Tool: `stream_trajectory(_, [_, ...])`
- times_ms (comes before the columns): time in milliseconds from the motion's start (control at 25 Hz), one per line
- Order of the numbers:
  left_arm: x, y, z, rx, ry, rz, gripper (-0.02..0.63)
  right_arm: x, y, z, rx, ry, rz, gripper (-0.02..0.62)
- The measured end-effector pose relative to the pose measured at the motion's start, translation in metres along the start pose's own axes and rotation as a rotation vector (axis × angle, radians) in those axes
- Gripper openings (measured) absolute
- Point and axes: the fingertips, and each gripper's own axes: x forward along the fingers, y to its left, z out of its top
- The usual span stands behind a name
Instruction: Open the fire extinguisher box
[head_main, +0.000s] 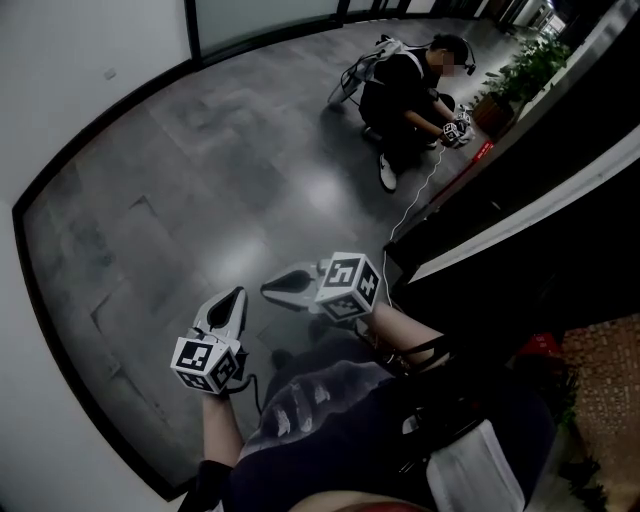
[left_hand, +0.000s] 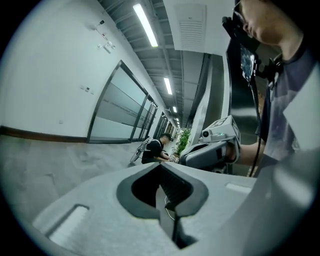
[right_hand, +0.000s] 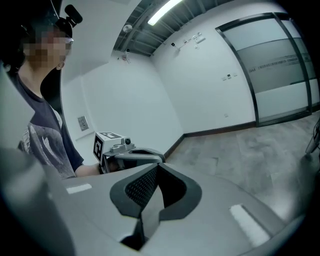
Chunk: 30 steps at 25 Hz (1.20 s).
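Grey stone-look floor (head_main: 180, 190) under both tools. Left gripper (head_main: 237, 296): jaws pressed together, nothing between them, held out over the floor. Right gripper (head_main: 272, 288): jaws likewise closed and empty, its tips near the left one's tips. To my right, dark wall panel (head_main: 500, 270); low against it a red shape (head_main: 540, 346), partly hidden. I cannot tell whether this is the fire extinguisher box, and no view shows the box clearly. Farther along the same wall: white cable (head_main: 412, 205) on the floor, second person (head_main: 400, 95) crouching with a marker-cube tool in hand, potted plant (head_main: 530, 62) beyond.
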Motion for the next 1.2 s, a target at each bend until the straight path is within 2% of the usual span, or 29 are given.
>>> stream_trajectory(160, [-0.006,0.031,-0.012,-0.056,0.028,0.118,0.0,0.005,-0.005,-0.001,0.009,0.001,0.009,0.0])
stream_trajectory(280, [0.004,0.045,-0.014,-0.071,0.037,0.133,0.0,0.005,-0.016,0.0,0.023,0.012,0.009,0.0])
stream_trajectory(440, [0.003,0.04,-0.01,-0.056,0.07,0.221,0.0,0.001,-0.025,-0.015,0.064,0.018,0.106,0.0])
stream_trajectory(640, [0.034,0.064,0.016,-0.003,0.074,0.209,0.002,0.001,-0.074,0.011,0.053,-0.058,0.069,0.0])
stream_trajectory(920, [0.034,0.1,0.028,-0.041,0.1,0.442,0.0,0.01,-0.134,0.035,0.124,-0.121,0.073,0.0])
stream_trajectory(1000, [0.043,0.108,0.038,-0.045,0.082,0.478,0.0,0.005,-0.146,0.045,0.1,-0.146,0.095,0.0])
stream_trajectory(1200, [0.074,0.116,0.081,0.024,0.054,0.516,0.001,-0.007,-0.183,0.077,0.026,-0.181,0.134,0.0])
